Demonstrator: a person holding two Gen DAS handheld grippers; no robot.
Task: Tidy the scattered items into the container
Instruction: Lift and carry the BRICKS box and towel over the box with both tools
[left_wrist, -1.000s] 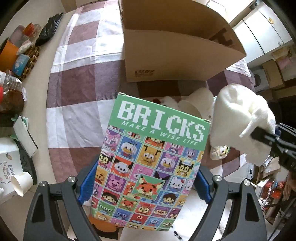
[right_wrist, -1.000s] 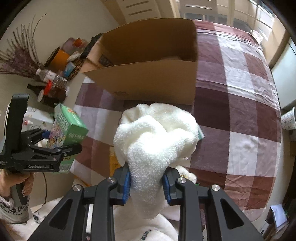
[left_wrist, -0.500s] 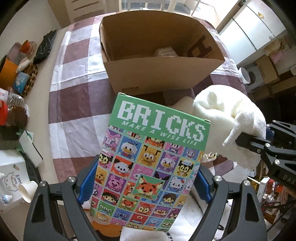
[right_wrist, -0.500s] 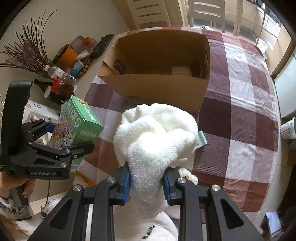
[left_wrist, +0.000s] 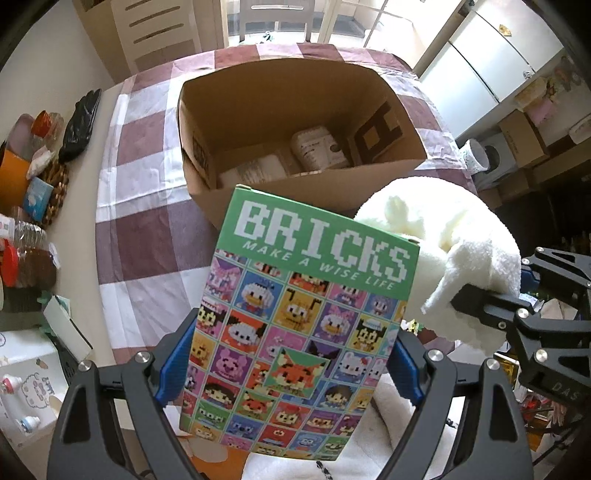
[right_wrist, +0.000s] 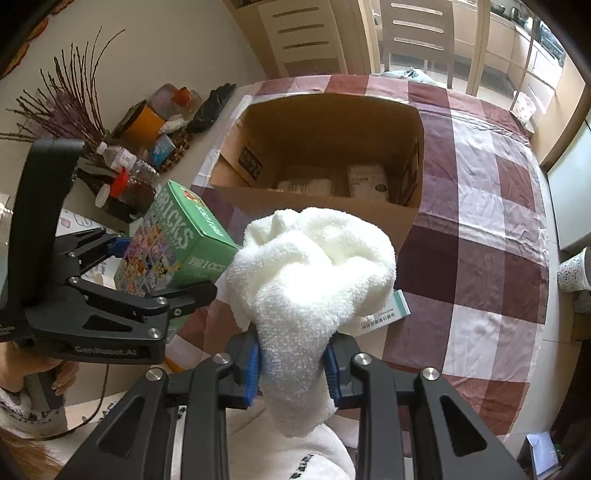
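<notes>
My left gripper (left_wrist: 288, 365) is shut on a green BRICKS box (left_wrist: 299, 325) and holds it upright in the air, near the front wall of the open cardboard box (left_wrist: 258, 110). My right gripper (right_wrist: 293, 363) is shut on a bunched white towel (right_wrist: 314, 273), also raised in front of the cardboard box (right_wrist: 332, 122). The towel (left_wrist: 450, 258) and right gripper show at the right of the left wrist view. The BRICKS box (right_wrist: 173, 243) and left gripper (right_wrist: 147, 277) show at the left of the right wrist view. Several white packages (left_wrist: 317, 147) lie inside the cardboard box.
A checked cloth (right_wrist: 491, 206) covers the table. A small teal-and-white carton (right_wrist: 388, 310) lies on it under the towel. Bottles, jars and a woven basket (left_wrist: 37, 177) crowd the table's left edge. Chairs (right_wrist: 413, 33) stand behind the table.
Both grippers have risen with their loads and now look down into the cardboard box, so its inside and contents show. Both grips are unchanged.
</notes>
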